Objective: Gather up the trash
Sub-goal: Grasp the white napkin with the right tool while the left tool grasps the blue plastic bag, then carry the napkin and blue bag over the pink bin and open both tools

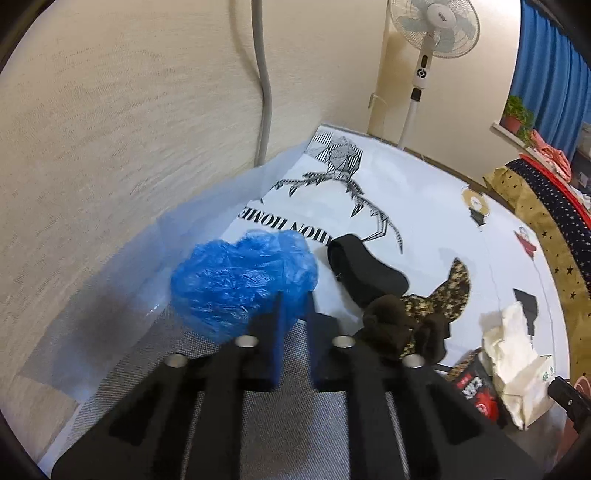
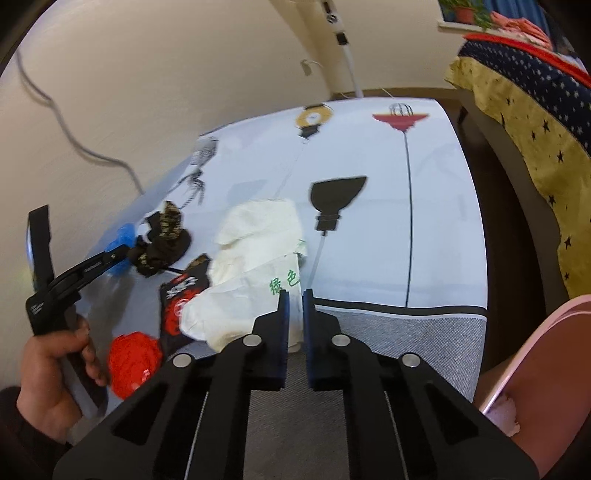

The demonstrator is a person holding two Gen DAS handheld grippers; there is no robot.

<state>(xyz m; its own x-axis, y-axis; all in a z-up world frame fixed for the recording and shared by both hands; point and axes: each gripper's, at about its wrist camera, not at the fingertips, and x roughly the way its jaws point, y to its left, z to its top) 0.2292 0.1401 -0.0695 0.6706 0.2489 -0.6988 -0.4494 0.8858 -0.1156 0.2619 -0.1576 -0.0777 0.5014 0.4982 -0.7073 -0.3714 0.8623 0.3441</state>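
The right gripper (image 2: 294, 295) has its jaws nearly together over the near edge of a crumpled white plastic bag (image 2: 255, 266) on the printed tablecloth (image 2: 424, 236). Left of the bag lie a black-and-red wrapper (image 2: 181, 295) and a red crumpled bag (image 2: 133, 363). Far left, a hand (image 2: 55, 365) grips the left gripper's handle.

Trash clusters left; tablecloth (image 2: 436, 221) lies open right of white bag (image 2: 255, 258).

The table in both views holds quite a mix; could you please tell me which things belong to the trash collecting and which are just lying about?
For the job:
- blue plastic wad, at the left gripper
- white plastic bag, at the right gripper
- red wad
- black and red wrapper

Probably just lying about:
- dark socks
- fan
- potted plant
- starred bedding
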